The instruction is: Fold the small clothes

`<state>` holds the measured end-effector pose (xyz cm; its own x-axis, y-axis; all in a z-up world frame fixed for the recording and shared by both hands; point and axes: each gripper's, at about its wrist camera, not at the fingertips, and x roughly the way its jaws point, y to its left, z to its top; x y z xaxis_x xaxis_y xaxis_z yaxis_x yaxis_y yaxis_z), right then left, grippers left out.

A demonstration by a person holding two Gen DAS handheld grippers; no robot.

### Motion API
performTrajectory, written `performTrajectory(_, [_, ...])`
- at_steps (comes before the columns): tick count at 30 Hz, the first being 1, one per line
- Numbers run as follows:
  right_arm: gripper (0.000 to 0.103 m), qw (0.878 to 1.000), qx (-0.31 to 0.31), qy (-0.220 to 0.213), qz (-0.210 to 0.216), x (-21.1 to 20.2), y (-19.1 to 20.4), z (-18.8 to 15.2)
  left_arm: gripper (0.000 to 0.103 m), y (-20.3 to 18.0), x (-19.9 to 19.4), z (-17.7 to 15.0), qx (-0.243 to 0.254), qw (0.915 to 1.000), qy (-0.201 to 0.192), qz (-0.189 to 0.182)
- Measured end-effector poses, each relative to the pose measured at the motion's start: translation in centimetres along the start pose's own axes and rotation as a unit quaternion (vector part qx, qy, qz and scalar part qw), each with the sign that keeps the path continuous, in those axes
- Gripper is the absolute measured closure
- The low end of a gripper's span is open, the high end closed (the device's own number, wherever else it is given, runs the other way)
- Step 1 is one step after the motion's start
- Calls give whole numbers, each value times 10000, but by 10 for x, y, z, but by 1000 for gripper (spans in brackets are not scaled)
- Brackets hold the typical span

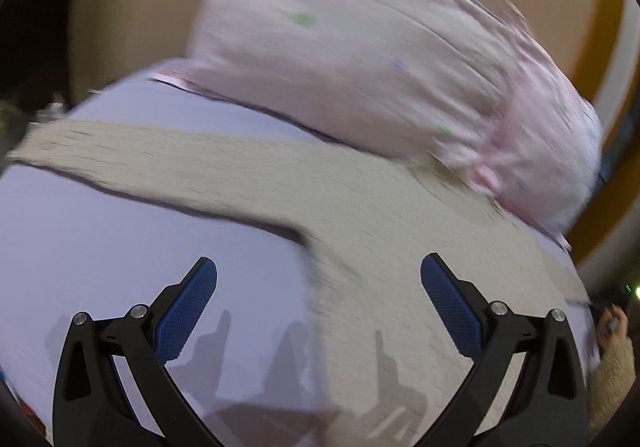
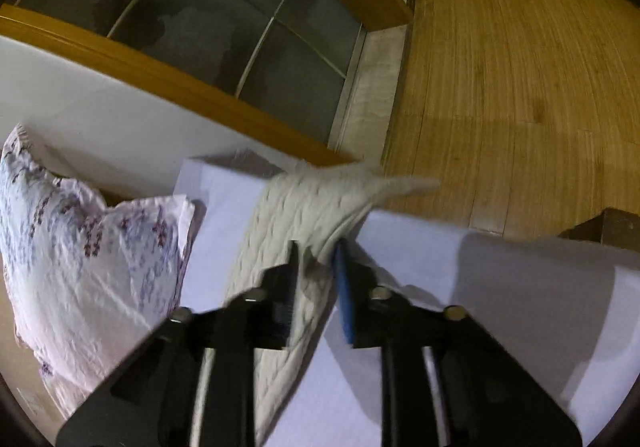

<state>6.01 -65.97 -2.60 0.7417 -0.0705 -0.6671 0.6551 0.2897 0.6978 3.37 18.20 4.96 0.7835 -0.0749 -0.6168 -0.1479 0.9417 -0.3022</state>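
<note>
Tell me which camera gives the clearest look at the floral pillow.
The right wrist view: the floral pillow is sharp there, with purple sprigs and creases visible, beside the cream knit garment. The left wrist view shows it larger but motion-blurred, its print smeared.

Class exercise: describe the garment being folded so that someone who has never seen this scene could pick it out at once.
Start at the pale lilac sheet covering the bed. Beside the floral pink pillow lies a cream cable-knit garment, one end pinched by the right gripper. Its chunky knitted ribbing and plain beige colour set it apart from the smooth sheet and the printed pillow.
</note>
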Motion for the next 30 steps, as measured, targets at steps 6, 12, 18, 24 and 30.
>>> performTrajectory(6, [97, 9804, -1713, -694, 678, -47, 94, -56, 1, 66, -13, 14, -793, 9957, -468, 108])
performTrajectory(12, [97, 8753, -4042, 261, 2643, -103, 235, -248, 1, 112, -19, 25, -1516, 9845, -761, 445])
performTrajectory(18, [66, 7762, -5099, 2104, 3053, -90, 265, -407, 15, 159, -20, 31, -2480, 9646, -814, 364])
performTrajectory(24, [38, 8112, -4912, 1457, 2820, -102, 243, -369, 28, 207, -1, 43, -3299, 9410, -709, 250])
performTrajectory(30, [34, 8492, -4594, 1163, 2329, -104, 203, -320, 51, 251, 20, 47, -3949, 9159, -631, 355])
